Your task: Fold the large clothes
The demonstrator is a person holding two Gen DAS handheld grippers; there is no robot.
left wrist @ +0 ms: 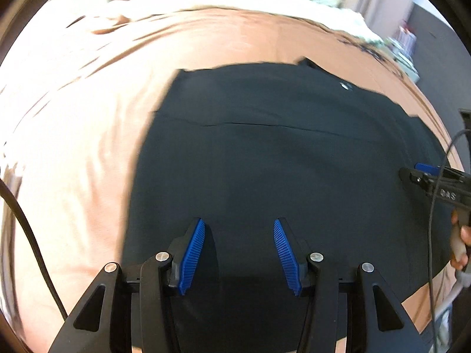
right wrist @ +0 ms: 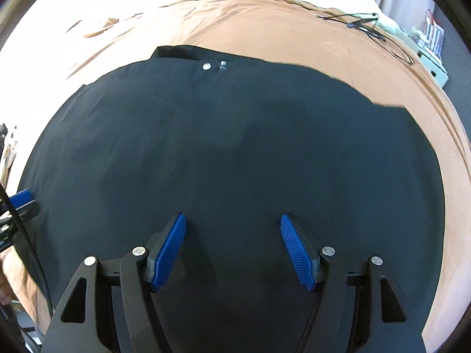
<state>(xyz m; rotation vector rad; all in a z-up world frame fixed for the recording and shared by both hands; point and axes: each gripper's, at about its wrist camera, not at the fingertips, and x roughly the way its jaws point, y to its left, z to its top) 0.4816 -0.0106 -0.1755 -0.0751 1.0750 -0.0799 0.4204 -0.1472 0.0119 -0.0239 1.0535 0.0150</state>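
Trousers (right wrist: 235,147), dark and large, lie spread flat on a bed covered by a tan sheet (right wrist: 338,47), waistband at the far side where a metal button (right wrist: 207,66) and a zip pull show beside a small turned-down flap. The cloth is matte, smooth-woven and nearly free of creases; in the left wrist view a single long fold line or seam (left wrist: 265,125) runs across it from left to right, which suggests one layer already rests on another, though this cannot be confirmed. The flat lay appears deliberate, giving straight edges to fold against. The left hand-held gripper (left wrist: 239,254) hangs over the near part of the garment with its jaws spread and nothing between them; its ribbed blue pads (left wrist: 192,257) are clear of the fabric. The right hand-held gripper (right wrist: 233,250) is likewise spread and empty above the near middle of the cloth, its pads finely textured. Both point steeply down, in my judgement placed to seek a grip on the near edge. The sheet is soft and rumpled with shallow ridges at the far left; thin black cables (right wrist: 368,26) lie on it at the far right, well apart from the garment. A person's hand (left wrist: 460,241) is partly visible at the right edge, holding the right tool.
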